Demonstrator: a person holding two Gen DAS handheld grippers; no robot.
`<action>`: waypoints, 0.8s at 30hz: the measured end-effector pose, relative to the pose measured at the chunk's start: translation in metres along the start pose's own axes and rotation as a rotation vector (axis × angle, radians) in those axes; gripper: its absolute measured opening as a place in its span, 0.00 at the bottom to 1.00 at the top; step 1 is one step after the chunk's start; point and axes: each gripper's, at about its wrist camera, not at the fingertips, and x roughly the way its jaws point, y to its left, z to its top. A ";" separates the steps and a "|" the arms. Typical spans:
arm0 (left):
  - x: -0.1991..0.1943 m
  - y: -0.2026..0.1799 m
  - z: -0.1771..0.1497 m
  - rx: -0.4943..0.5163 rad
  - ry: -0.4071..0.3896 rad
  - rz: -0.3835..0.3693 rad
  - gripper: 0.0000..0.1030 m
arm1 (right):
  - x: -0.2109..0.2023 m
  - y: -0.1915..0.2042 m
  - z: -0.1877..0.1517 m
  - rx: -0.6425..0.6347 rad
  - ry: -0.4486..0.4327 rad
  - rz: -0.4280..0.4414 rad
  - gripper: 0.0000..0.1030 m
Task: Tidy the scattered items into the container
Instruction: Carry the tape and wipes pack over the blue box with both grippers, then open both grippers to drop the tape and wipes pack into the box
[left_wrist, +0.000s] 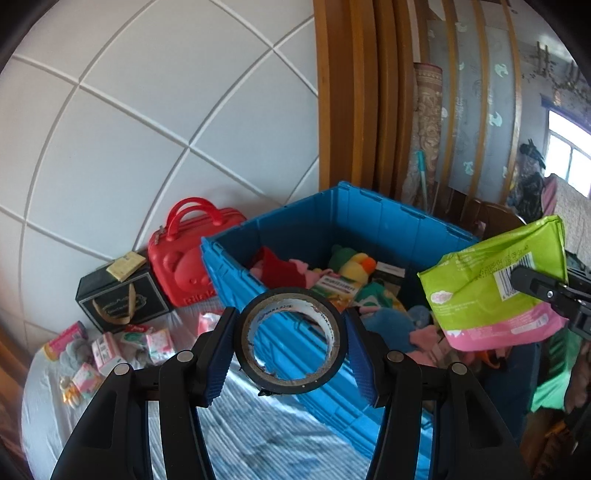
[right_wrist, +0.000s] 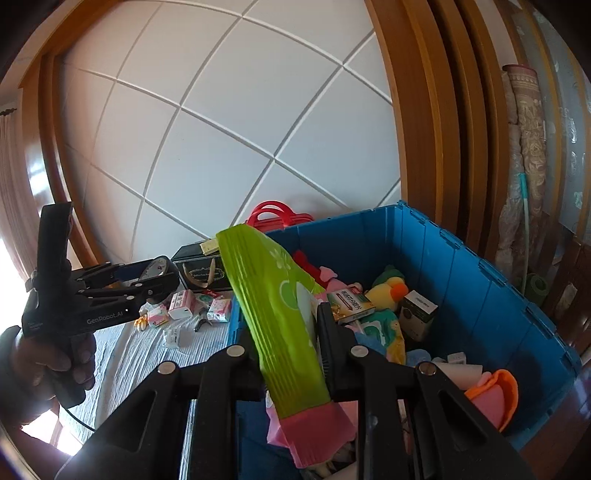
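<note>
Clearly, the left gripper (left_wrist: 291, 341) has its blue-padded fingers (left_wrist: 221, 354) closed on a dark roll of adhesive tape (left_wrist: 291, 339), held upright by its outer sides just before the near wall of the blue plastic storage crate (left_wrist: 295, 218), probably so it can be lifted over that rim. To the right, the right gripper (right_wrist: 291, 343) pinches a soft green and pink plastic pack (right_wrist: 280, 314) by its middle, above the crate's near corner, so it may fall inside. Small pink packets (left_wrist: 107, 349) wait on the striped cloth (left_wrist: 258, 435) at the far left, while the crate, partly filled with toys, has open room along its far walls.
</note>
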 end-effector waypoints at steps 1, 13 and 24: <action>0.004 -0.006 0.003 0.002 0.003 -0.018 0.54 | -0.001 -0.005 -0.001 0.006 -0.002 -0.010 0.20; 0.035 -0.088 0.045 0.120 -0.001 -0.171 0.54 | -0.003 -0.058 -0.006 0.071 -0.014 -0.116 0.20; 0.046 -0.125 0.074 0.207 0.008 -0.236 0.54 | 0.022 -0.095 0.004 0.103 -0.025 -0.166 0.20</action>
